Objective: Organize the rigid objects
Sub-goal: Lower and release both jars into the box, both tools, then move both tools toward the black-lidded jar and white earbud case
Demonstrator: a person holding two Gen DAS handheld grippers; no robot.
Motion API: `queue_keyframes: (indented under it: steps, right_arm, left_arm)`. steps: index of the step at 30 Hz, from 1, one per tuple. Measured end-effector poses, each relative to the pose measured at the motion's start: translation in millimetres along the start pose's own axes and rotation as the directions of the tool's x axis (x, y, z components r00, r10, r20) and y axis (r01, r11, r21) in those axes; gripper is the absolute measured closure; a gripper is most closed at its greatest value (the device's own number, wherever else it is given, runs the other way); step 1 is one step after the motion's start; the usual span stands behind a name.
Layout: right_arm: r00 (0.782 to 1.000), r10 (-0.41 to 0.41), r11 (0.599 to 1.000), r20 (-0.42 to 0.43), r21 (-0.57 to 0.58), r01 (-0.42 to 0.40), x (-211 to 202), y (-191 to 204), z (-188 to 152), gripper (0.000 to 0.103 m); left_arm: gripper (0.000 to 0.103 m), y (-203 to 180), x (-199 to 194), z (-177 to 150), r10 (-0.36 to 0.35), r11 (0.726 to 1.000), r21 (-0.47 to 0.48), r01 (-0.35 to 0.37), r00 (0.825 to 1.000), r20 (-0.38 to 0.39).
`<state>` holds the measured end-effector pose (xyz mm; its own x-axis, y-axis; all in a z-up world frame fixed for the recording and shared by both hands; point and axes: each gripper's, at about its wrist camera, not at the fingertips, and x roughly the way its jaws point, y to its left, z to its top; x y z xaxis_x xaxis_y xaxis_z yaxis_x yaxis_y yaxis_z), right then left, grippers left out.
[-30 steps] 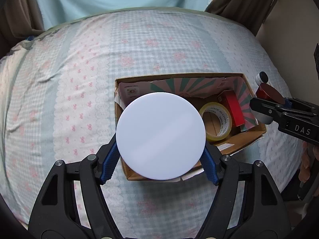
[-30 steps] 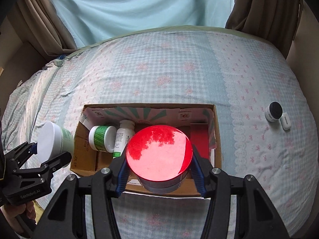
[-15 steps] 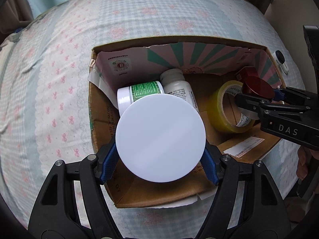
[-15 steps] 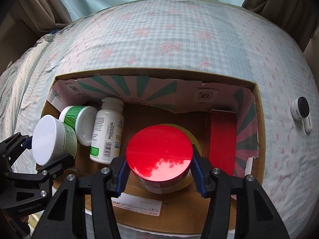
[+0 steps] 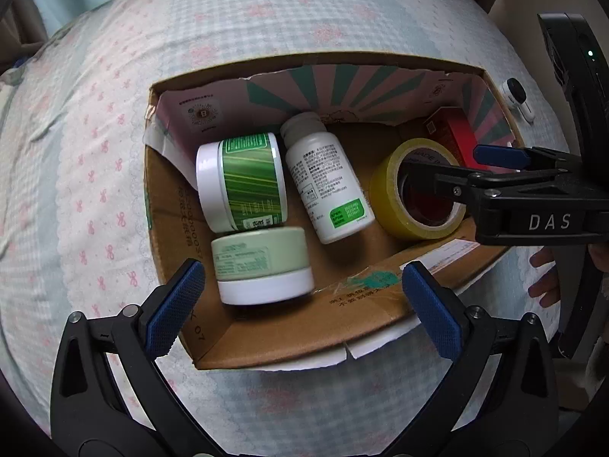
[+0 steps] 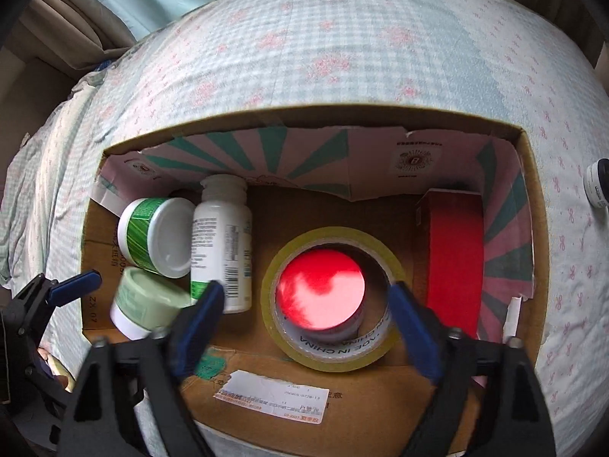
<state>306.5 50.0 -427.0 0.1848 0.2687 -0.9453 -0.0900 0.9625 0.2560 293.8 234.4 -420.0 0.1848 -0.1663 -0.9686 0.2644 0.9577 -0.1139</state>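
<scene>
Red-lidded jar (image 6: 321, 290) inside tape roll (image 6: 332, 301), plain only from right; both tools wide, empty

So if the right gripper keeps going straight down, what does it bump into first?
Probably the red-lidded jar sitting inside the tape roll: it lies right between the open right gripper, though depth is hard to judge.

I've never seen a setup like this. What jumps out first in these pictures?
The red lid shines brightest, sitting inside the yellow tape roll in a cardboard box on a bed. Left of the roll lie a white bottle and two green jars. Both the left gripper and the right gripper hang open above the box.
</scene>
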Motion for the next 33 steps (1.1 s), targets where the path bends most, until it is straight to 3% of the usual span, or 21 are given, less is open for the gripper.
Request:
queue_keyframes:
  steps: [7,14,19,23,33]
  right_arm:
    - [1.0,-0.016,1.0,-0.009,0.003,0.016,-16,-1,-8,0.0]
    - [0.999,0.018,1.0,0.037,-0.021,-0.017,-38,9,-7,0.0]
    - [0.998,0.0,0.999,0.064,-0.032,0.002,-60,19,-12,0.0]
    - [0.996,-0.008,0.999,0.092,-0.034,0.011,-87,24,-20,0.0]
    - [0.982,-0.067,0.997,0.178,-0.017,0.071,-178,14,-51,0.0]
  left_arm:
    - [0.0,5,-16,-10,-0.012,0.999,-0.041,0.012,1.0,0.015]
    - [0.0,9,-45,-15,0.018,0.999,-0.046,-0.015,0.998,0.06]
    - [0.0,8,-73,-23,0.037,0.998,-0.055,-0.031,0.995,0.093]
    - [0.0,6,-102,-30,0.054,0.997,-0.063,-0.047,0.992,0.118]
    - [0.0,-30,-181,-42,0.019,0.999,-0.046,-0.009,0.972,0.233]
